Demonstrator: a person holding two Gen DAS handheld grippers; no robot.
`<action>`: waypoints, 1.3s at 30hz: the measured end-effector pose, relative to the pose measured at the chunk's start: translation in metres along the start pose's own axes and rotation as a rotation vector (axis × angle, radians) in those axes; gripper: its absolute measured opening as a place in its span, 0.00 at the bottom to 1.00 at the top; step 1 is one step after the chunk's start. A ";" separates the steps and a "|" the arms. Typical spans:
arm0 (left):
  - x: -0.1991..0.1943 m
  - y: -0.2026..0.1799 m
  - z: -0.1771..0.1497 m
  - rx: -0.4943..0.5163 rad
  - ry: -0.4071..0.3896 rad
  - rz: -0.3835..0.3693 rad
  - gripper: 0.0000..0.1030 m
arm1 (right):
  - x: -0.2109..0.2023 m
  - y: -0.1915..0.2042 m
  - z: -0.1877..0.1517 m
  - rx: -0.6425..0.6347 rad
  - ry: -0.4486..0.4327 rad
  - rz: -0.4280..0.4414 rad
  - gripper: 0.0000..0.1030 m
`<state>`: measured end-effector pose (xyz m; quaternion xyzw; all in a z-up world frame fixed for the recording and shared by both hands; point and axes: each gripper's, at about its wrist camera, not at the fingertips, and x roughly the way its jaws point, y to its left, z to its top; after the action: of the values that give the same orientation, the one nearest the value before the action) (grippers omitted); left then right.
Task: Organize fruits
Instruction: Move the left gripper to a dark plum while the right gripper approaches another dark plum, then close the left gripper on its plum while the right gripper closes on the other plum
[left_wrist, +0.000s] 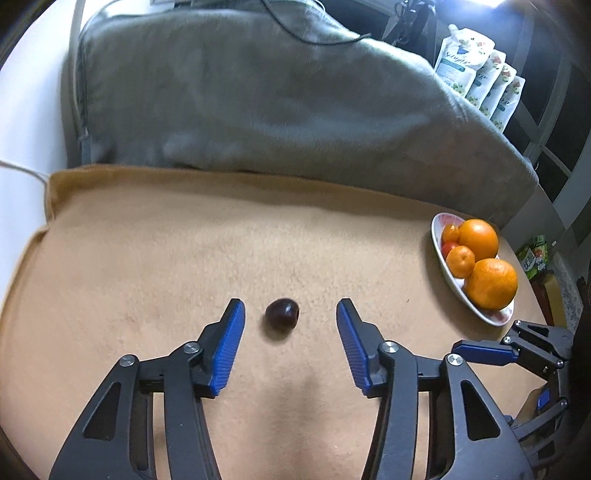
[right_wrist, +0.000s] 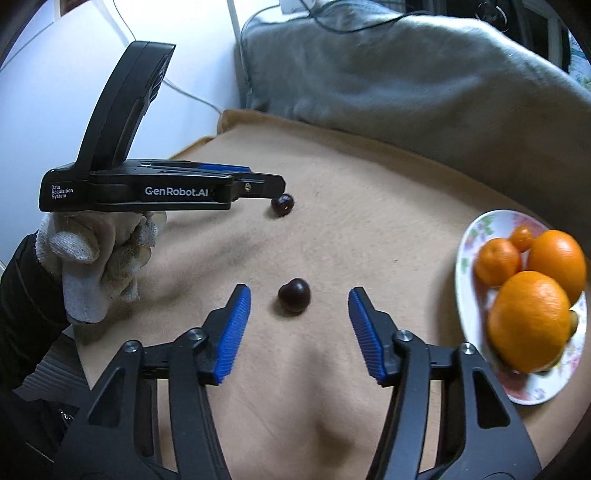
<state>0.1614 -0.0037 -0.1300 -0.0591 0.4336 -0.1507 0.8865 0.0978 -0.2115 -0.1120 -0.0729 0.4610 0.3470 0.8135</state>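
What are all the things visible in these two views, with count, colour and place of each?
Cherries: 2, dark red, loose on the blanket; one between the left tool's fingers, one between the right tool's fingers.
Oranges: 2 large, orange, on the plate.
Small citrus: 2, orange, on the plate beside the oranges.
Plate: 1, white with floral print, right side of the blanket.
Blanket: 1, tan, covering the surface.
Cushion: 1, grey, behind the blanket.
Pouches: several, white and green, far right background.
Left tool: black with blue pads, open.
Right tool: same colours, open.
Gloved hand: white glove, holding the left tool.
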 end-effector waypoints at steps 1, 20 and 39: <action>0.002 0.001 -0.001 0.000 0.005 0.001 0.46 | 0.002 0.000 0.000 -0.001 0.004 0.002 0.51; 0.027 -0.001 -0.003 0.011 0.051 0.005 0.34 | 0.033 -0.001 0.010 0.013 0.061 0.009 0.39; 0.037 -0.009 -0.003 0.027 0.048 0.022 0.19 | 0.039 -0.001 0.015 0.017 0.071 0.004 0.24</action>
<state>0.1783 -0.0235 -0.1573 -0.0385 0.4534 -0.1480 0.8781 0.1221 -0.1857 -0.1350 -0.0774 0.4927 0.3420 0.7964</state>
